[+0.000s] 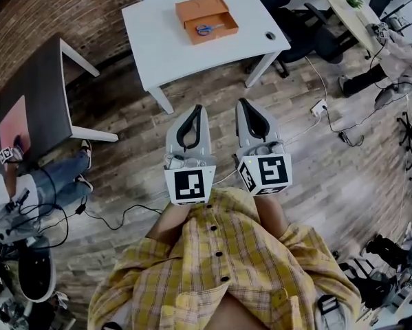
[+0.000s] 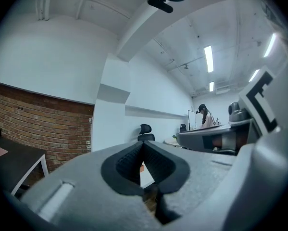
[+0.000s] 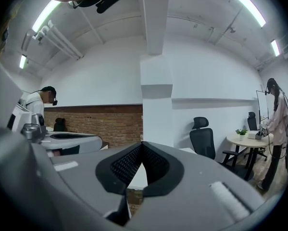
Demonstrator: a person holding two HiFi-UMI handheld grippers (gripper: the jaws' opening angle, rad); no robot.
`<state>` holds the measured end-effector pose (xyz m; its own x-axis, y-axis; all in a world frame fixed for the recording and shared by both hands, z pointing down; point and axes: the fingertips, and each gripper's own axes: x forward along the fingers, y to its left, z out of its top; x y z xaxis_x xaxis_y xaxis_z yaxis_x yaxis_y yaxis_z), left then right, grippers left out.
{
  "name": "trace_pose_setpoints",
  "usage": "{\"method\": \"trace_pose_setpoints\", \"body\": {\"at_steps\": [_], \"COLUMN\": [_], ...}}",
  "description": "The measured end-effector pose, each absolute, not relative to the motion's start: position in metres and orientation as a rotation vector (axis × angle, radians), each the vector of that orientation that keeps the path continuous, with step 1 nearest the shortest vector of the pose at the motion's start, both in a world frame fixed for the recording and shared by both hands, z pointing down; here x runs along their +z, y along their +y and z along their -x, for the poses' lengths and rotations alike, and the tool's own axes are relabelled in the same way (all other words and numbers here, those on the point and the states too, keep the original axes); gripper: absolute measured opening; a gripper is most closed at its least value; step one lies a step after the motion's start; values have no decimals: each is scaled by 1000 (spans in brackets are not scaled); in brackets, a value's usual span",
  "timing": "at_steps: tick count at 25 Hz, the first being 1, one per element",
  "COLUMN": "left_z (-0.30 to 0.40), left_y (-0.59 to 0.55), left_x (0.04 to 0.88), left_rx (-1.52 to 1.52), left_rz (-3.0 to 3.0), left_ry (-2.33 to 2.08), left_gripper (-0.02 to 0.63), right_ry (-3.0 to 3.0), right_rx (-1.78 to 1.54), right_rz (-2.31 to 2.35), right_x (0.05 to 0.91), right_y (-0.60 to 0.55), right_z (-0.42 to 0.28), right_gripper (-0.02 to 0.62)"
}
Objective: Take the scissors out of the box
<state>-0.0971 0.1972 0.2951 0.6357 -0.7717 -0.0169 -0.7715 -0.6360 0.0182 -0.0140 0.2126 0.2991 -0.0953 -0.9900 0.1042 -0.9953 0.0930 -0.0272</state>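
An open orange box (image 1: 203, 7) sits on the white table (image 1: 157, 43) ahead of me. Scissors (image 1: 206, 29) with blue handles lie in its front tray. In the head view both grippers hang side by side over the wooden floor, well short of the table and pointing toward it. The left gripper (image 1: 195, 108) is shut with nothing in it, its pads meeting in the left gripper view (image 2: 143, 144). The right gripper (image 1: 245, 103) is likewise shut and empty, its pads closed together in the right gripper view (image 3: 142, 145).
A small dark object (image 1: 270, 36) lies on the table's right part. A dark table (image 1: 40, 95) stands at left beside a seated person (image 1: 34, 191). Office chairs (image 1: 288, 9) and a round table (image 1: 350, 9) are behind right. Cables and a power strip (image 1: 319, 106) lie on the floor.
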Motion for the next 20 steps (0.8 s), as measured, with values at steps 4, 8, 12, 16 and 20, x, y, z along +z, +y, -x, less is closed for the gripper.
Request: {"method": "trace_pose_setpoints", "body": {"at_steps": [4,8,12,16,20], "left_z": [94,85,81,76,64], "left_y": [171,153,132,113,89], "left_x": [295,294,297,301,305], "left_rx": [-30,0,-21,-11,-6], "left_rz": [-2846,-2880,-2863,-2862,-2854], "left_ry": [-1303,-1284,-1290,-1303,-1335], "left_gripper": [2,2,2,2,2], "right_ry": [-2248,-2234,-2243,-2257,-2294], "right_rx": [120,138,131,122,120], "right_rz": [-2069,-2092,-2074,-2071,-2055], "right_x": [300,301,305,306,310], "right_y": [187,171,149,131,103], "right_z": [11,6,9,5,-10], "right_gripper": [5,5,5,5,5]}}
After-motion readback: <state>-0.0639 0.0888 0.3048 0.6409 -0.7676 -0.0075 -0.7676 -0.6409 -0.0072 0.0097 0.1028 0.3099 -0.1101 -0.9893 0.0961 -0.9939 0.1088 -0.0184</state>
